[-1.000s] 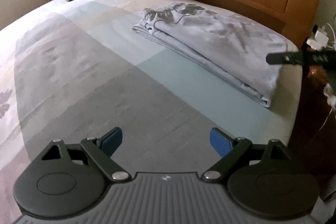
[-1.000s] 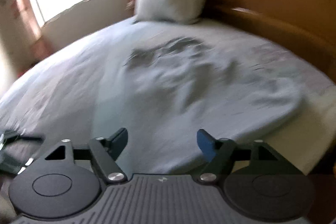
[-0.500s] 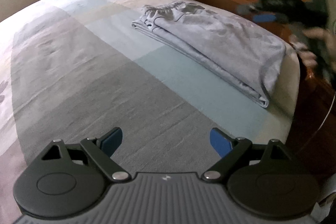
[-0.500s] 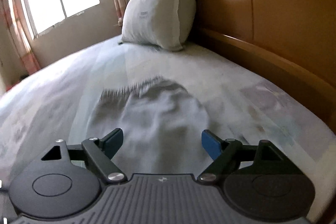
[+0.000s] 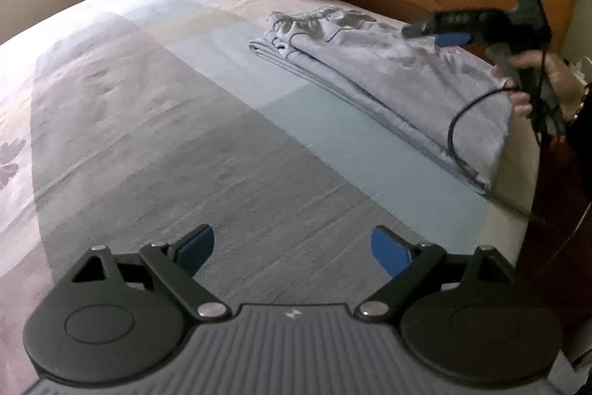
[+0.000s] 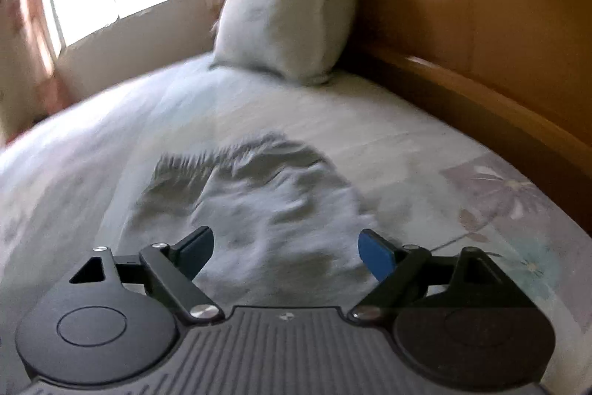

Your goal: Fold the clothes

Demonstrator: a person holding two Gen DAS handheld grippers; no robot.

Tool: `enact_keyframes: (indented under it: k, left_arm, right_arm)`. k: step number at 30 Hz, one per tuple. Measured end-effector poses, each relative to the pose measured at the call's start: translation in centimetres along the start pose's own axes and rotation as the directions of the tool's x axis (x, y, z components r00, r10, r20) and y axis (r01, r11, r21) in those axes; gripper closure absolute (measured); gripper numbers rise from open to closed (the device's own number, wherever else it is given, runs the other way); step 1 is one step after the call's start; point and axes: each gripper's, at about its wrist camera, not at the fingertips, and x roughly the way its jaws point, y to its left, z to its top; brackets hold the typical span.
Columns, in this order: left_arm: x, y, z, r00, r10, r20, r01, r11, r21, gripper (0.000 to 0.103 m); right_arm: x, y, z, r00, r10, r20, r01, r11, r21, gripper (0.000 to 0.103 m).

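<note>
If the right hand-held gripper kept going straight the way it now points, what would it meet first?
Most likely the folded grey garment, which lies straight ahead between the open fingers of the right hand-held gripper. The pillow lies beyond it. The picture is blurred, so depth is uncertain.

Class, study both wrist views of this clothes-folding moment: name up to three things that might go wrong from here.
1. The folded grey garment lies near the bed's edge; a tug might drag it off.
2. A black cable loops over the garment below the right gripper and might snag the cloth.
3. The right wrist view is blurred, so the open right gripper may close on the wrong layer.
</note>
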Motion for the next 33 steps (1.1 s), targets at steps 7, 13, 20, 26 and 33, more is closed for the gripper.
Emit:
enact_keyframes:
  k: [7,13,20,26,33]
  left_arm:
    - [-0.7,0.2,-0.3,1.0,0.029,-0.006,-0.029,1.0,0.0,0.011]
    - [-1.9,0.0,-0.5,1.0,0.025,0.004,-0.025,1.0,-0.01,0.011]
    - [-3.4,0.1,-1.0,0.998,0.059,0.008,-0.059,0.998,0.007,0.011]
    - [-4.4,0.4,-1.1,0.993,0.112,0.025,-0.112,0.994,0.016,0.011]
    - [-5.3,-0.3,-1.5,0.99,0.131,0.053,-0.133,0.99,0.044,0.009]
  right_arm:
    - [-0.6,0.5,0.2,1.0,-0.023,-0.02,0.023,0.999,0.035,0.014]
    - [-1.0,3.1,0.1,0.998,0.051,-0.033,-0.051,0.999,0.005,0.013]
    - [-0.1,4.0,0.0,0.998,0.039,-0.048,-0.038,0.999,0.024,0.013]
    - [-1.7,3.4,0.0,1.0,-0.003,-0.009,0.004,0.998,0.061,0.013]
    - [-8.3,4.1,-3.9,0.995,0.099,-0.001,-0.099,0.994,0.044,0.009]
